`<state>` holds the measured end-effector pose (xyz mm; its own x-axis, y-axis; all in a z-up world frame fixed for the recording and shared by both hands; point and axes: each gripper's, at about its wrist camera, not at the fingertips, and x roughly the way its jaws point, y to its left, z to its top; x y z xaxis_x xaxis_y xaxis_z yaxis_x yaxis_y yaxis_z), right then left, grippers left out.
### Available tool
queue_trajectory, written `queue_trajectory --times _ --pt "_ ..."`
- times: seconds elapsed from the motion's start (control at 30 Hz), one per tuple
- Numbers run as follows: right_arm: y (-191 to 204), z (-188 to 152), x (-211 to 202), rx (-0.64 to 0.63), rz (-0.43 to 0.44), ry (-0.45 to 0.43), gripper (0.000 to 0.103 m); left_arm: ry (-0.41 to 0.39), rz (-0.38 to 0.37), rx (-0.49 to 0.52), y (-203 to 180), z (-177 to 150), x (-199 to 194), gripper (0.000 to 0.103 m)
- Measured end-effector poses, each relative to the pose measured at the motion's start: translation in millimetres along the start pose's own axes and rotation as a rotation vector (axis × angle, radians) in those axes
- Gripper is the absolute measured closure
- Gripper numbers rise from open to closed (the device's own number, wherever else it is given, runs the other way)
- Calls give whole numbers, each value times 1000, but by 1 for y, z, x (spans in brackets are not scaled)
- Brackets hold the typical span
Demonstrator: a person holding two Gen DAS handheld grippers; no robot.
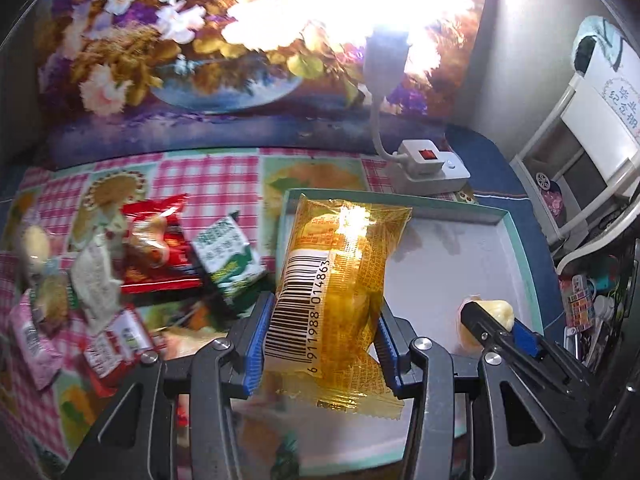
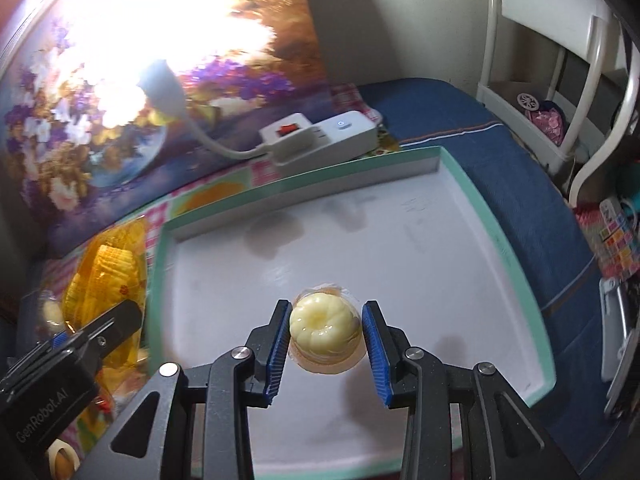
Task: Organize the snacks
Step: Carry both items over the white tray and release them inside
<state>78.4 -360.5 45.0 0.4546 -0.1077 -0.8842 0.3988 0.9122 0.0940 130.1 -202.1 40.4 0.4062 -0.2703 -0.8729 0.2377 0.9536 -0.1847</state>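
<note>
Left tool [image 1: 324, 320] clamps the light, crinkly yellow snack packet [image 1: 340, 272] mid-body beside the tray [image 2: 504, 240]; right tool [image 2: 326, 340] stands apart around the soft, squashable pumpkin-shaped pastry [image 2: 324, 324].

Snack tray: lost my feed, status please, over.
Left gripper shut on yellow snack packet, over tray's left edge. Right gripper open around pumpkin-shaped jelly cup, resting in tray. Nothing in the way.
</note>
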Motion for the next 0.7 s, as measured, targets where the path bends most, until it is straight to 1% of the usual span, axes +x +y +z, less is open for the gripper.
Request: queue_trajectory --times 0.27,0.37,0.4,0.43,0.5,0.7 --pt "-15 10 26 -12 -26 30 64 18 -4 34 -16 -2 27 54" --pt "-18 11 32 -12 -28 43 64 22 13 46 -18 -4 32 53" --pt "-18 11 34 -12 -31 48 64 21 7 44 -17 -5 33 47" --pt "-19 11 35 -13 -33 52 64 22 0 39 -17 -5 33 36" --pt "-19 11 37 -13 -36 58 64 26 -16 33 -16 -6 33 29" --pt "-21 10 40 -17 -43 80 64 18 -3 27 -11 -4 21 29"
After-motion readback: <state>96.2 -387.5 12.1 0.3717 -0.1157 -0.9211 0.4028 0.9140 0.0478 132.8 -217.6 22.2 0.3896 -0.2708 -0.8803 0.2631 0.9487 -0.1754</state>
